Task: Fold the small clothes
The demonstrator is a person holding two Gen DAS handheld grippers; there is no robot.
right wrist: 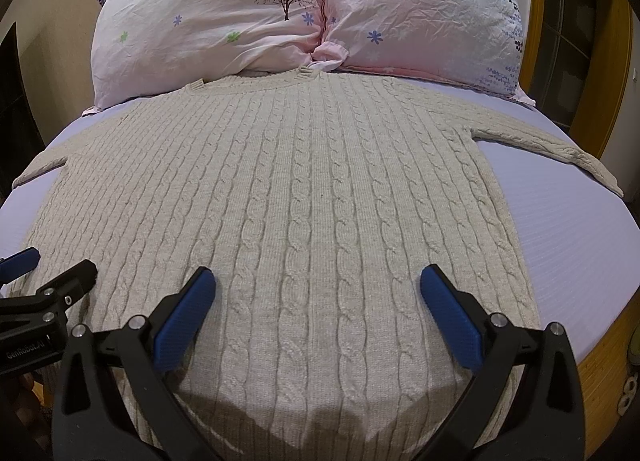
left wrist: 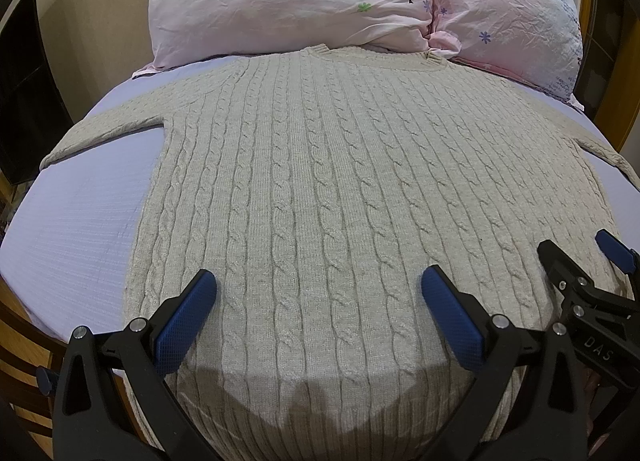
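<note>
A beige cable-knit sweater (left wrist: 320,165) lies flat on the lavender bed sheet (left wrist: 92,201), collar toward the pillows, both sleeves spread out sideways. It also shows in the right wrist view (right wrist: 288,189). My left gripper (left wrist: 318,281) is open and empty, hovering over the sweater's lower part near the hem. My right gripper (right wrist: 318,279) is open and empty, over the hem further right. The right gripper shows at the right edge of the left wrist view (left wrist: 576,253); the left gripper shows at the left edge of the right wrist view (right wrist: 56,261).
Two pink flowered pillows (left wrist: 288,1) (right wrist: 420,17) lie at the head of the bed, just beyond the collar. Bare sheet (right wrist: 580,245) lies on both sides of the sweater. A wooden bed frame (right wrist: 600,373) edges the mattress.
</note>
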